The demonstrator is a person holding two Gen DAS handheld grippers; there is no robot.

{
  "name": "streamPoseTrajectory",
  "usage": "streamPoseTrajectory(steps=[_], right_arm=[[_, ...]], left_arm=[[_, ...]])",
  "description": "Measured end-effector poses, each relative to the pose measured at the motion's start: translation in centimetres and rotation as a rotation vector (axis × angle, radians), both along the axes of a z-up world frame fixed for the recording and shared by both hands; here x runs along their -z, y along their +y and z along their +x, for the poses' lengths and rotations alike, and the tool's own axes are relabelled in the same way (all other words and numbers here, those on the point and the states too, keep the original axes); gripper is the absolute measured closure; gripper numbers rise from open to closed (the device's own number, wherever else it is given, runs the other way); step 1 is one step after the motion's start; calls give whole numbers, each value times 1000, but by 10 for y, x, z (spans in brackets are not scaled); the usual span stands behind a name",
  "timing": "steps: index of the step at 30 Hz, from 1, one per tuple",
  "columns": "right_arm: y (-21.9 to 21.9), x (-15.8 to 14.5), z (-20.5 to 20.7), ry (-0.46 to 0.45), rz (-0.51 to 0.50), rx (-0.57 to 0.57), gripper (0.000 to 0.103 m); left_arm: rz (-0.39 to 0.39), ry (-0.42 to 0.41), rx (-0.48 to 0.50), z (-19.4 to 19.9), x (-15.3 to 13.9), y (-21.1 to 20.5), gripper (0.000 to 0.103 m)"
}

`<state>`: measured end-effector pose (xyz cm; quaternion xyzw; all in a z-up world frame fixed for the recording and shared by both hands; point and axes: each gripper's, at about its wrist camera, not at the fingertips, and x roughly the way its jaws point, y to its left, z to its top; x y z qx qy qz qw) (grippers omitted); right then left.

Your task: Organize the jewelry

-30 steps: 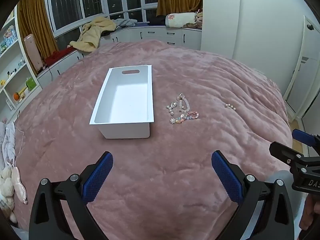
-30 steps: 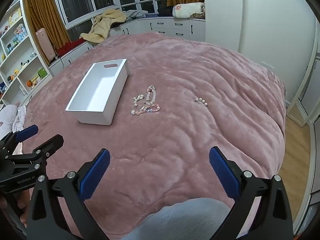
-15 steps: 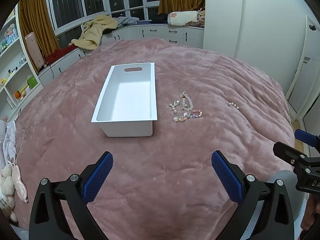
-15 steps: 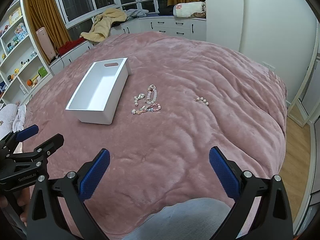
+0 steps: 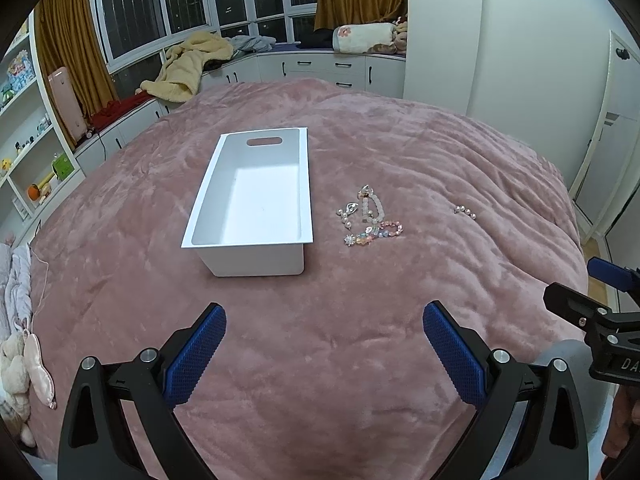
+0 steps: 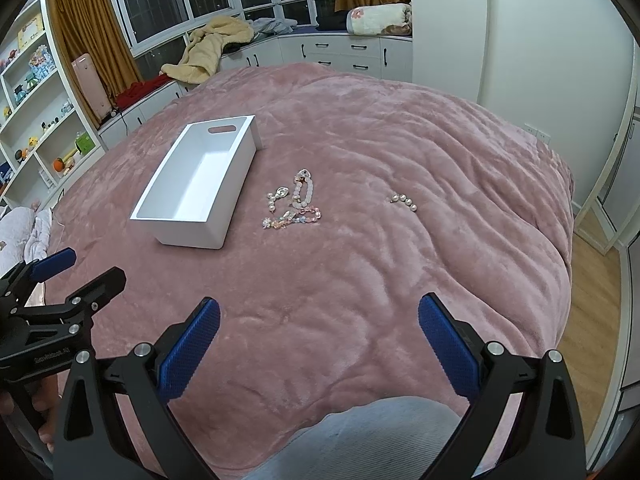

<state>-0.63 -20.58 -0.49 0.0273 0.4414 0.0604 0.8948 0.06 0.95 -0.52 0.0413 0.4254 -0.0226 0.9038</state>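
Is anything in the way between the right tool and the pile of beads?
Nothing visible is. Only bare pink blanket lies between the open right tool and the pile of beads. The white box sits off to the pile's left, not across the path.

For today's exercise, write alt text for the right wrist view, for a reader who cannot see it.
An open right hand-held gripper hovers over a pink blanket. Ahead on the blanket lie an empty white bin, a cluster of beaded jewelry to its right, and a short pearl strand lying apart, farther right. The left hand-held gripper shows at the left edge.
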Motion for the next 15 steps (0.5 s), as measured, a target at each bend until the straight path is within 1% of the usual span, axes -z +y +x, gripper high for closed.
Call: streamPoseTrajectory(steps=[15], right_arm=[[-2, -1, 1, 3, -2, 3, 5]], left_arm=[[21, 1, 1, 1, 0, -4, 3]])
